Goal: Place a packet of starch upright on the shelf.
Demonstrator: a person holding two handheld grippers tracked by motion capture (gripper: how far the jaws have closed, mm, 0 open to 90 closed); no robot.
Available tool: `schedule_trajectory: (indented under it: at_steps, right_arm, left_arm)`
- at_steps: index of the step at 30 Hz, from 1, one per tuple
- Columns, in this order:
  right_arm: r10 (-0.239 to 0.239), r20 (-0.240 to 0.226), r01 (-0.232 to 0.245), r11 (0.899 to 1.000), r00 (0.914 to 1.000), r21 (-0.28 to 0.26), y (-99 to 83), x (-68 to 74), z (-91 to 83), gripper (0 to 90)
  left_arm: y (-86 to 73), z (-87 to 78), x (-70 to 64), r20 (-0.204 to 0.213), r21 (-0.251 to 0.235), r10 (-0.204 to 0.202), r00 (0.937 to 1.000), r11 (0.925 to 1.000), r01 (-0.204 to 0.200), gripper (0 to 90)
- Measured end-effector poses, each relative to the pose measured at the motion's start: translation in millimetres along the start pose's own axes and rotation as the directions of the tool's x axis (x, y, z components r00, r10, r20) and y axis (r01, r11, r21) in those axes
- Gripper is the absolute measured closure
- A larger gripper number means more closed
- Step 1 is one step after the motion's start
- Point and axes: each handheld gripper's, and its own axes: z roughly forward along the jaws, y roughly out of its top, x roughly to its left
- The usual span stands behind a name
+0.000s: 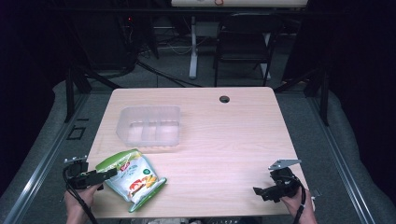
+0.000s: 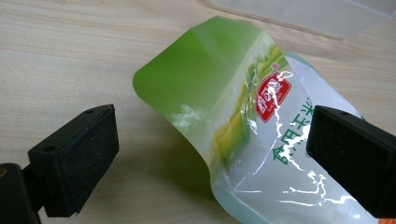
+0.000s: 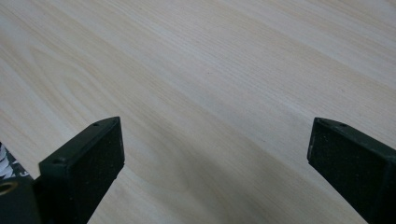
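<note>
Green-and-clear plastic food pouch lies near a translucent plastic tray. Left gripper straddles its edge, jaws wide. Right gripper gapes empty.

1. We see bare table across the middle and right, open for passage.
2. The clear container blocks the left-centre.
3. The green pouch lies between the left gripper's spread jaws.
</note>
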Motion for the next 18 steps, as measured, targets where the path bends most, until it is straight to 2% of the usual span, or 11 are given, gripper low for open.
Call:
schedule_trajectory:
  at_steps: [3, 8, 15, 18]
  right_arm:
    - [0.003, -0.005, -0.003, 1.0, 1.0, -0.002, -0.6, 0.6, -0.7, 3.3]
    - [0.007, -0.004, -0.007, 1.0, 1.0, -0.002, -0.6, -1.0, 0.3, 3.4]
    - [0.002, 0.0, -0.002, 1.0, 1.0, -0.002, -0.3, 0.1, 0.4, 3.4]
    - [0.012, -0.002, -0.012, 1.0, 0.9999, 0.001, -0.4, 0.3, 0.7, 3.3]
  left_arm:
    - [2.9, 3.5, -0.4, -0.031, 0.016, 0.013, 0.9994, 0.9998, -0.013, 2.8]
    - [7.1, 8.5, -1.5, -0.031, 0.017, 0.014, 0.9994, 0.9998, -0.013, 4.1]
    - [8.0, 14.2, 0.7, 0.0, 0.019, 0.011, 0.9999, 0.9998, -0.011, 9.9]
    - [8.0, 14.9, 0.3, 0.021, 0.022, 0.017, 0.9996, 0.9996, -0.018, 18.9]
